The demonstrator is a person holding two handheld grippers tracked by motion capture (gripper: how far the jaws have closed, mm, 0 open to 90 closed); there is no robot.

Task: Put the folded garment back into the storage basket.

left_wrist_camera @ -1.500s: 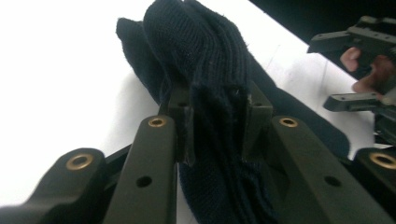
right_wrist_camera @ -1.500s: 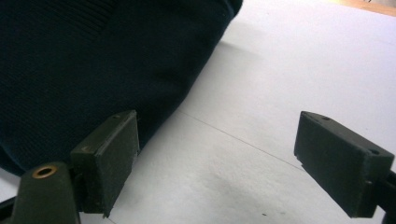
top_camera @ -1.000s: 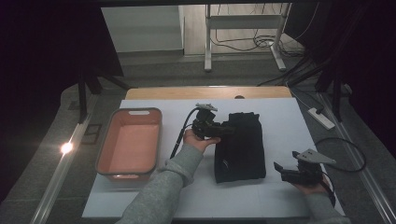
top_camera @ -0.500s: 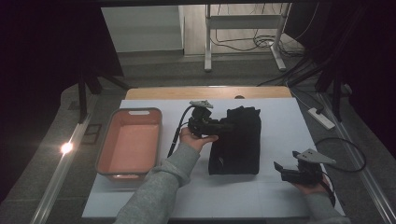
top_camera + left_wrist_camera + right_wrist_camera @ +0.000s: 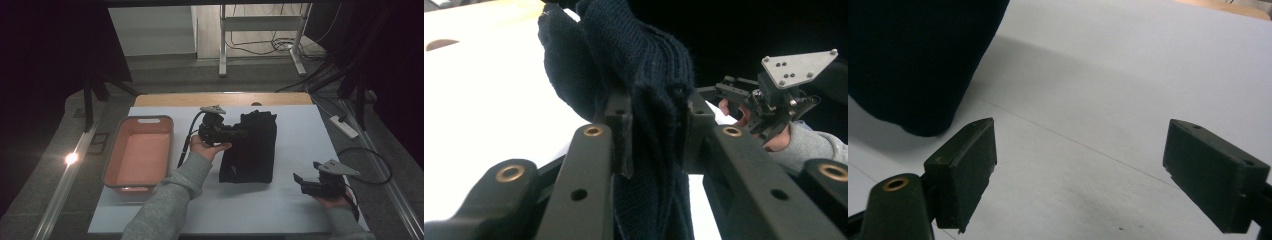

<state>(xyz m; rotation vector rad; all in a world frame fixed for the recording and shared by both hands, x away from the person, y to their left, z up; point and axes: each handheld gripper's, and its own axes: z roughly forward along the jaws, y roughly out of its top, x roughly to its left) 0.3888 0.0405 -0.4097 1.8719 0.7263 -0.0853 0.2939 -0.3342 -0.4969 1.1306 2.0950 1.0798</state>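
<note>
A dark navy knitted garment point(image 5: 252, 147) lies folded on the white table point(image 5: 295, 125) near its middle. My left gripper point(image 5: 240, 134) is shut on the garment's left edge and holds a fold of it raised; in the left gripper view the knit cloth point(image 5: 649, 75) is pinched between both jaws. My right gripper point(image 5: 300, 182) rests low at the table's right front, apart from the garment, its jaws wide open over bare table. In the right gripper view the garment's dark edge point(image 5: 918, 60) lies at the upper left, beyond the open gripper point(image 5: 1078, 170).
A pink plastic basin point(image 5: 125, 170) stands at the table's left side. A white power strip point(image 5: 344, 127) lies on the floor past the right edge, with cables near it. A metal stand point(image 5: 260, 25) is on the floor beyond the table's far edge.
My left gripper has lifted the garment's left edge and carried it a little rightward, so the cloth looks narrower. The right gripper has stayed where it was.
</note>
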